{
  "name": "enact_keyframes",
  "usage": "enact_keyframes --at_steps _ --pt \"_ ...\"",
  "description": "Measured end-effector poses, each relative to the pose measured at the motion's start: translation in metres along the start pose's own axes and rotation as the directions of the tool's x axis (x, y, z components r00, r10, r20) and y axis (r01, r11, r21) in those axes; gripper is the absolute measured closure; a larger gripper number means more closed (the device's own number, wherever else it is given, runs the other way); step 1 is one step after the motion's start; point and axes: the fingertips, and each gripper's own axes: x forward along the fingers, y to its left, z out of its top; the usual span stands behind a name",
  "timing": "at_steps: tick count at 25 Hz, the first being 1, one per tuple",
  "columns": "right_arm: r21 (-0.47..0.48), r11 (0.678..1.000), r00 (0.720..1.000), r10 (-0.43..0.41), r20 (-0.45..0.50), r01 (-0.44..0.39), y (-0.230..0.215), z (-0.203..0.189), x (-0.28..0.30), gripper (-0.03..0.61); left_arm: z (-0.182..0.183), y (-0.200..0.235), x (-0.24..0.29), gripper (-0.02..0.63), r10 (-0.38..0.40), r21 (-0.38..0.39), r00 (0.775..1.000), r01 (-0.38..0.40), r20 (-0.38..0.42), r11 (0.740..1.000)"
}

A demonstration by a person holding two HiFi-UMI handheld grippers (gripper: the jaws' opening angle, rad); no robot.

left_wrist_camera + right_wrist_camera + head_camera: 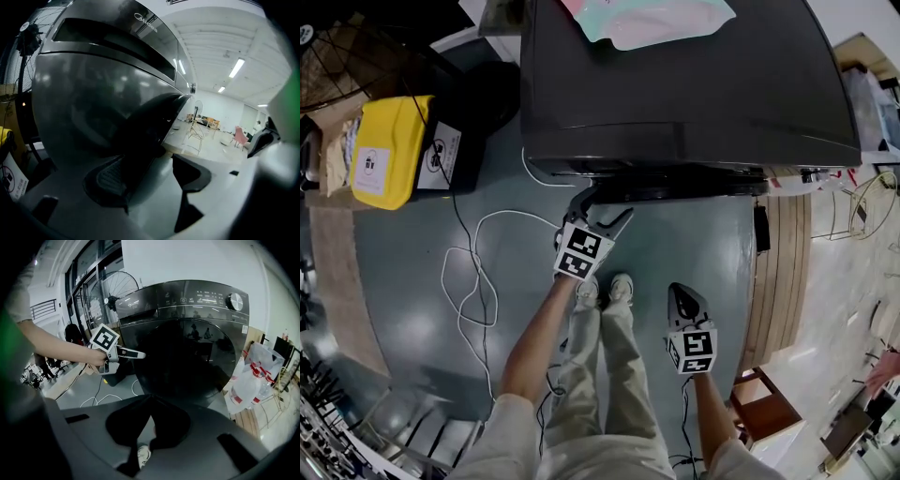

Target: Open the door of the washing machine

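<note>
The dark washing machine [675,75] fills the top of the head view, and its round door [183,362] faces me. My left gripper [600,208] reaches to the door's left rim with its jaws spread. In the left gripper view the dark door edge [154,126] runs between the jaws of the left gripper [150,171] and lies against the left pad [111,177]; the right finger stands apart from it. My right gripper [684,298] hangs back above the floor, jaws together and holding nothing. Its own view shows the right gripper [150,401] pointing at the door.
A yellow box [389,150] and a fan stand left of the machine. A white cable [473,281] loops over the grey floor. A plastic bag [647,19] lies on top of the machine. White bags with bottles [248,380] and a wooden platform [783,272] are on its right.
</note>
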Motion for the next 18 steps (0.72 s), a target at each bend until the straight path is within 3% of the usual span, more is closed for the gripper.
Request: enact_keyframes --at_steps 6,18 --pt "-0.001 1.0 1.0 0.009 -0.003 -0.009 -0.003 -0.015 -0.003 0.58 0.003 -0.007 0.013 0.35 -0.002 0.069 1.0 0.001 0.011 0.998" --pt "-0.023 0.999 0.999 0.04 0.017 -0.04 -0.008 -0.025 -0.01 0.58 0.002 -0.01 0.009 0.376 0.042 0.081 0.999 -0.044 0.027 0.996"
